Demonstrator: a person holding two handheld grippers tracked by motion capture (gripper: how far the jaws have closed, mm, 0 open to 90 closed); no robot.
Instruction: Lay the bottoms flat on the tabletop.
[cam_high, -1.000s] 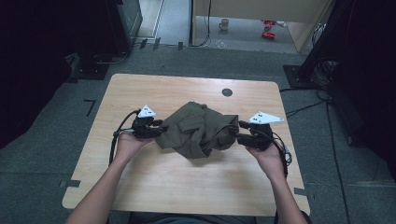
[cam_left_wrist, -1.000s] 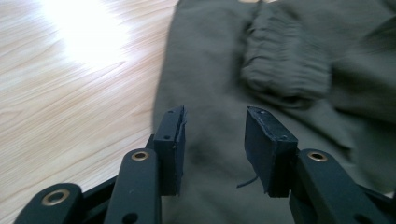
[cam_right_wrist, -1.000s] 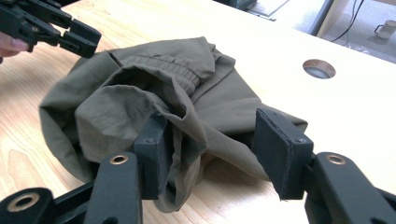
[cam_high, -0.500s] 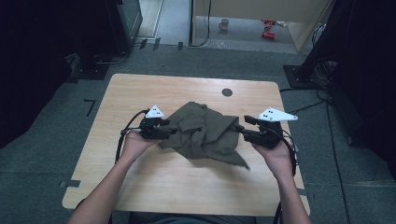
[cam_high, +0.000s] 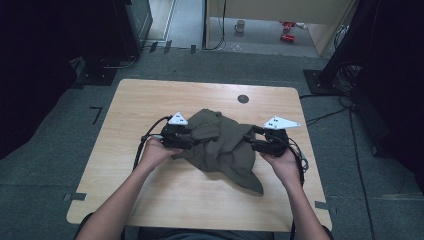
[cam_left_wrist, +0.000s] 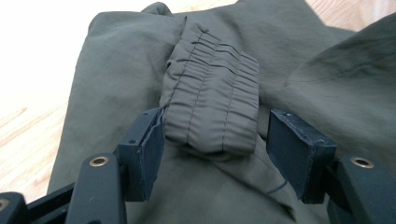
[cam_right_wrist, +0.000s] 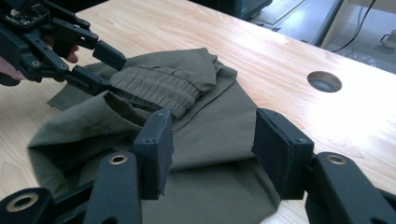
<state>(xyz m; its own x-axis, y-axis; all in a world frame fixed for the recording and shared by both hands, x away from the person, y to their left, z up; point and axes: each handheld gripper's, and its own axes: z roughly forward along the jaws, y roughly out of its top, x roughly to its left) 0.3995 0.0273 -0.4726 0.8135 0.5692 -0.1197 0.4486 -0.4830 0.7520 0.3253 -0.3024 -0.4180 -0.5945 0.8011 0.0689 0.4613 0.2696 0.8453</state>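
Two grippers: both sit at the edges of one olive-green garment (cam_high: 220, 147), bunched at the middle of the wooden table (cam_high: 150, 100).
Garment: crumpled, probably trousers or shorts, with a gathered elastic waistband (cam_left_wrist: 212, 100) folded over on top; a loose corner trails toward the person's side.
Left gripper (cam_high: 186, 140): at the garment's left edge, jaws parted and just been opening; in the left gripper view the waistband lies between the pads, the left pad (cam_left_wrist: 152, 142) at most brushing its side, the right pad (cam_left_wrist: 292, 149) clearly apart from it. Nothing is pinched.
Right gripper (cam_high: 253, 143): at the garment's right edge, jaws standing open; in the right gripper view flat cloth lies below and between the pads (cam_right_wrist: 161, 144), unclamped.
Key relation: the waistband's end points straight into the left jaws, its long axis running away from them toward the table's far side.
Nearer hand: the left, by far; from the right gripper the waistband lies across the heap, beyond a raised fold (cam_right_wrist: 88, 121).
Judgement: a regrasp seems in hand; the left need only close to take the band, while the right would have to find a separate edge to spread the cloth.
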